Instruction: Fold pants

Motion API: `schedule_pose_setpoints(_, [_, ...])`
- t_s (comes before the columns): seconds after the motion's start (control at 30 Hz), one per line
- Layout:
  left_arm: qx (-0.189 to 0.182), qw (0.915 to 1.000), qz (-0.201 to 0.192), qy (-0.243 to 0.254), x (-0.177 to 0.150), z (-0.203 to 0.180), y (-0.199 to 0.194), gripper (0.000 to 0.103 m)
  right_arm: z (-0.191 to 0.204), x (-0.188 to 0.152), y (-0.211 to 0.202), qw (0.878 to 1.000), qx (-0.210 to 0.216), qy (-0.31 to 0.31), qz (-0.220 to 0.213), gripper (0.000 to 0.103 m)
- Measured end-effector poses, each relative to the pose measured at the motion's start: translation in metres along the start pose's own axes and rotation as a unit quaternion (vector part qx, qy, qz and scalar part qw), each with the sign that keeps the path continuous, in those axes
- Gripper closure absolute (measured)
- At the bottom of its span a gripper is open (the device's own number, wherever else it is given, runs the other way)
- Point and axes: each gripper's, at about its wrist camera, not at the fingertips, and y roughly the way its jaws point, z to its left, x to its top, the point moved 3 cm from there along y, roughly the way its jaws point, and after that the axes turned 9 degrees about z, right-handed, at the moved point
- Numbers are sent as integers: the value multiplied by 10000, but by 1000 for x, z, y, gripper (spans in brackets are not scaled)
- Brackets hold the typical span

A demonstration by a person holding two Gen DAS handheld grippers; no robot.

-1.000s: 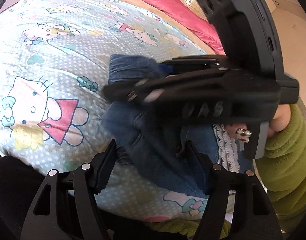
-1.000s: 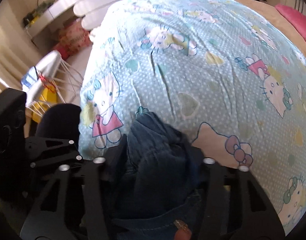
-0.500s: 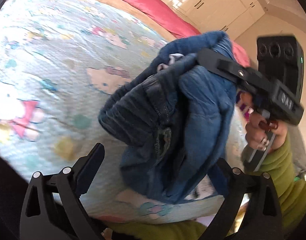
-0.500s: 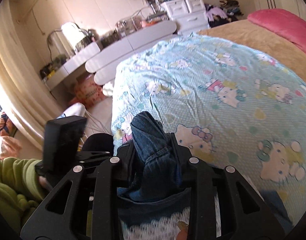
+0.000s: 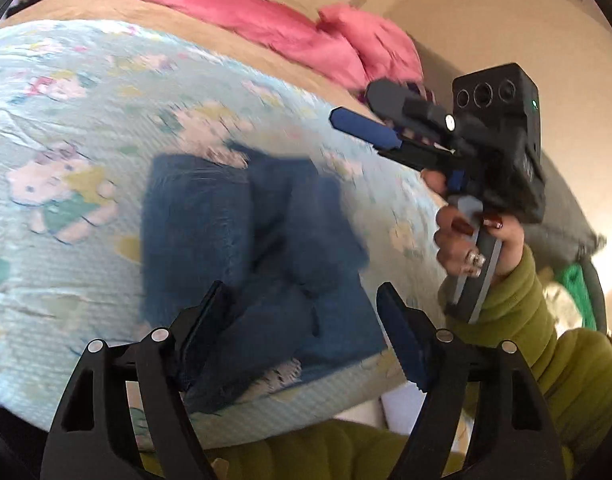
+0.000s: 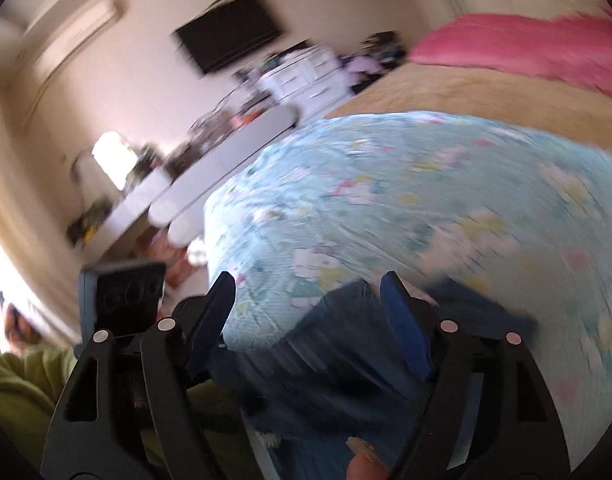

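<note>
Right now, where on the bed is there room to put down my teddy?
The cartoon-cat bedspread lies bare left of the folded jeans and beyond them, up to the tan blanket and pink quilt. The near edge is crowded: jeans, left gripper, and right gripper hovering at the jeans' right, jaws just opened with nothing between.

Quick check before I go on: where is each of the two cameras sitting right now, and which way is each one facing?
Left wrist: on the left gripper, angled down at the jeans lying on the cartoon-print blanket; its jaws stand open, and the right gripper, hand and green sleeve show.
Right wrist: on the right gripper, facing across the blanket toward the wall TV; open fingers, left device and sleeve at lower left.
Shared: jeans, blanket, pink bedding.
</note>
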Motion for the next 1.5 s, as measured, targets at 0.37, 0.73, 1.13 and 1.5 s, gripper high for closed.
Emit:
schedule_pose_setpoints(0.37, [545, 9973, 322, 373, -2, -8, 25, 20, -16, -52, 36, 9698, -2253, -63, 929, 31])
schedule_pose_setpoints(0.73, [988, 9935, -471, 317, -6, -2, -33, 5, -13, -56, 2, 9800, -1943, 102, 413, 23])
schedule_pose_setpoints(1.13, [1722, 9810, -811, -380, 0, 32, -67, 5, 58, -69, -41, 9687, -2233, -1077, -131, 15])
schedule_pose_setpoints(1.5, [2001, 9757, -723, -526, 16, 39, -67, 5, 125, -108, -5, 9455, -1958, -2578, 343, 15])
